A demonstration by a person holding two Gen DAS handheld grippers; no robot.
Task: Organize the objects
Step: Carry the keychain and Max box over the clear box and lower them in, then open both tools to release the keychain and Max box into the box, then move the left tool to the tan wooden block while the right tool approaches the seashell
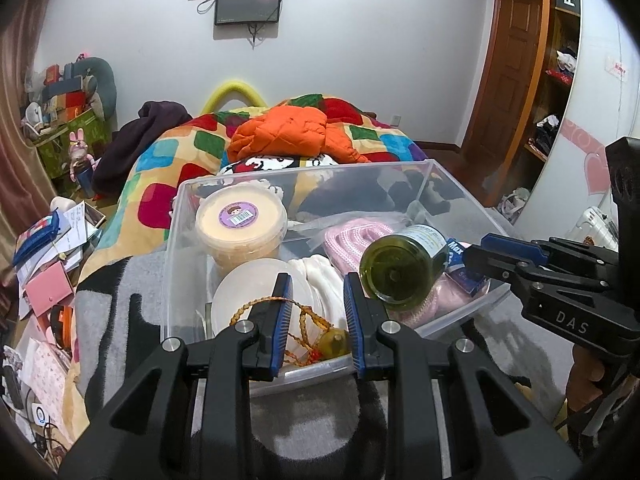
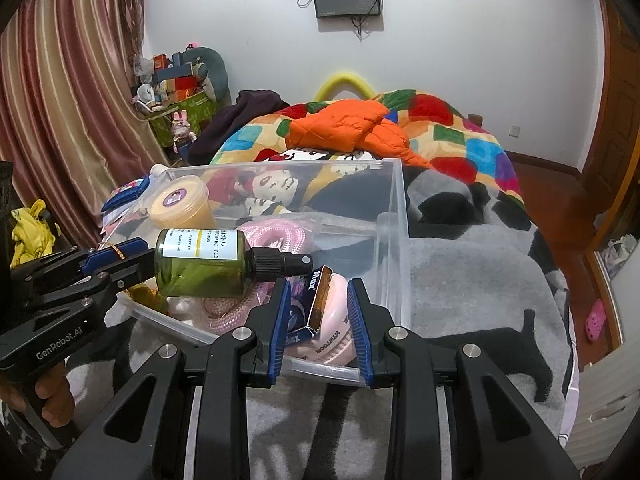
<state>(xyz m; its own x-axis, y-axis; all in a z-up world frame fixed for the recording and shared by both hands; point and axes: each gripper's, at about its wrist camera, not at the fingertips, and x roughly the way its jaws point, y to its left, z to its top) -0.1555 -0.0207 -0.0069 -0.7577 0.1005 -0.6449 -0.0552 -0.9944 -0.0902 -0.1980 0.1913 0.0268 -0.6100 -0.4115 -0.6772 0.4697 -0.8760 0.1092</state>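
Note:
A clear plastic bin sits on the bed and also shows in the right wrist view. A green spray bottle lies on its side over the bin's contents, its black nozzle pointing right in the right wrist view. My left gripper is open over a brown beaded cord at the bin's near edge; it also shows in the right wrist view, its tips by the bottle's base. My right gripper is open over a blue Max box and pink earmuffs; it also shows in the left wrist view.
The bin also holds a lidded yellow tub, a white lid, white cloth and pink rope. A colourful quilt and orange jacket lie behind. Clutter covers the floor at the left.

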